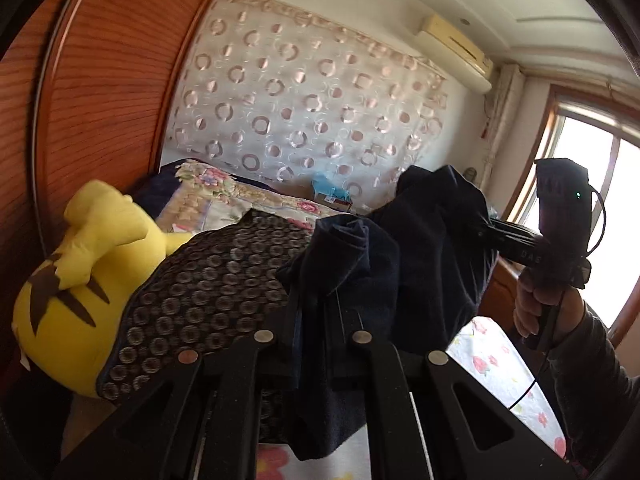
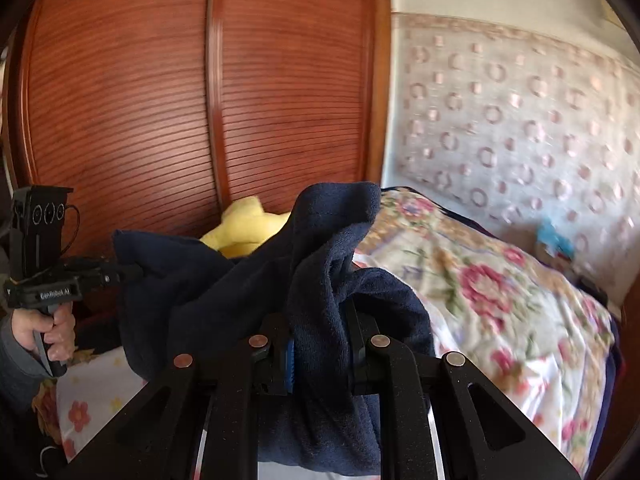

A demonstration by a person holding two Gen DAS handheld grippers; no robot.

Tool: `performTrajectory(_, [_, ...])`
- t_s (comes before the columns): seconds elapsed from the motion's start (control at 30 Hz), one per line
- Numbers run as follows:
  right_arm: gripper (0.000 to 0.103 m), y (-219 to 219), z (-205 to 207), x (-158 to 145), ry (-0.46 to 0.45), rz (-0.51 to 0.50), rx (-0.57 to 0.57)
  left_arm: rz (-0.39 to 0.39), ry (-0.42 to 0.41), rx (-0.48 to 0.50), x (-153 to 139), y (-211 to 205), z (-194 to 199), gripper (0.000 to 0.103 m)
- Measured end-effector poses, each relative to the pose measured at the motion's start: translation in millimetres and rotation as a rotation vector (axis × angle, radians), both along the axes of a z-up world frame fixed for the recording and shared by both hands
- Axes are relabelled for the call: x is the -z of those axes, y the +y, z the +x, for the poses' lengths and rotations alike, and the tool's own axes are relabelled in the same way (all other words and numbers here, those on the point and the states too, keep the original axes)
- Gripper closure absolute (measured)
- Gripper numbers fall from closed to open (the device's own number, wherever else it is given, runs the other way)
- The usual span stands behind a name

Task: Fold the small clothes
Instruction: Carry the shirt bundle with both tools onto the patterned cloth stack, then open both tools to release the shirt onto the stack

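The dark navy terry-cloth garment point(image 2: 240, 280), judged soft, light and limp, is held aloft over the floral-quilted bed point(image 2: 500, 300), clamped at opposite edges by the fingers of the left gripper point(image 1: 320, 320) and right gripper point(image 2: 320, 344); hems suit gripping.

On the side of the left gripper point(image 2: 132, 270), seen from the right wrist camera, white letters read "GenRobot AI", though the small print is a little soft. On the dark body of the right gripper point(image 1: 486, 226), seen from the left wrist camera, faint letters "DAS" can be made out. No other text is readable.
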State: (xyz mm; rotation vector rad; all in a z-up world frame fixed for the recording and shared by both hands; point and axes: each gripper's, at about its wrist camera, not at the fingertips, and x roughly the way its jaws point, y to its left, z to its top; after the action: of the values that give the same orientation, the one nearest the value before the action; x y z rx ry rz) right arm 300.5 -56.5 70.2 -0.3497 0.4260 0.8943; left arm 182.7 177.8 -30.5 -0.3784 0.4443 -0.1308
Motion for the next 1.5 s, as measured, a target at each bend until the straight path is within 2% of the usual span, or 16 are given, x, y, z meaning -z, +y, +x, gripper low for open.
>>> performTrajectory(0.33, [0.086,91.3,62.1,2.9,-0.027,-0.116,-0.065,-0.074,0.011,-0.122,37.4,50.8,-9.7,0.094])
performTrajectory(0.6, [0.086,161.5,96.2,6.3,-0.014,-0.182,-0.138,-0.087,0.105,-0.190,68.2,64.6,-26.6,0.094])
performTrajectory(0.7, [0.083,170.6,107.9,14.1,0.017,-0.189,-0.148,-0.066,0.142,-0.210,75.0,62.8,-28.2,0.094])
performTrajectory(0.8, [0.077,169.7,125.6,24.0,0.062,-0.180,-0.071,-0.055,0.157,-0.211,76.1,62.9,-26.5,0.094])
performTrajectory(0.9, [0.072,160.8,148.6,15.0,0.131,-0.088,0.035,-0.029,0.157,-0.214,72.0,61.0,-25.3,0.094])
performTrajectory(0.97, [0.068,151.6,152.2,4.6,0.099,-0.041,0.068,-0.025,0.166,-0.216,72.4,61.4,-22.5,0.094])
performTrajectory(1.07, [0.066,142.7,149.0,0.2,0.129,-0.019,0.037,-0.041,0.171,-0.223,73.9,63.7,-25.8,0.094])
performTrajectory(1.17, [0.066,137.9,128.9,13.4,0.133,-0.024,-0.041,-0.036,0.177,-0.228,74.8,63.1,-25.3,0.094])
performTrajectory(1.27, [0.066,135.1,115.8,40.3,0.175,-0.039,-0.093,-0.027,0.184,-0.233,75.8,61.9,-24.0,0.094])
performTrajectory(1.37, [0.066,135.2,126.8,72.7,0.216,-0.067,-0.072,-0.024,0.193,-0.236,77.0,61.5,-23.1,0.094])
performTrajectory(1.5, [0.066,142.7,140.6,104.7,0.176,-0.052,-0.052,0.000,0.190,-0.245,73.9,58.4,-24.2,0.094])
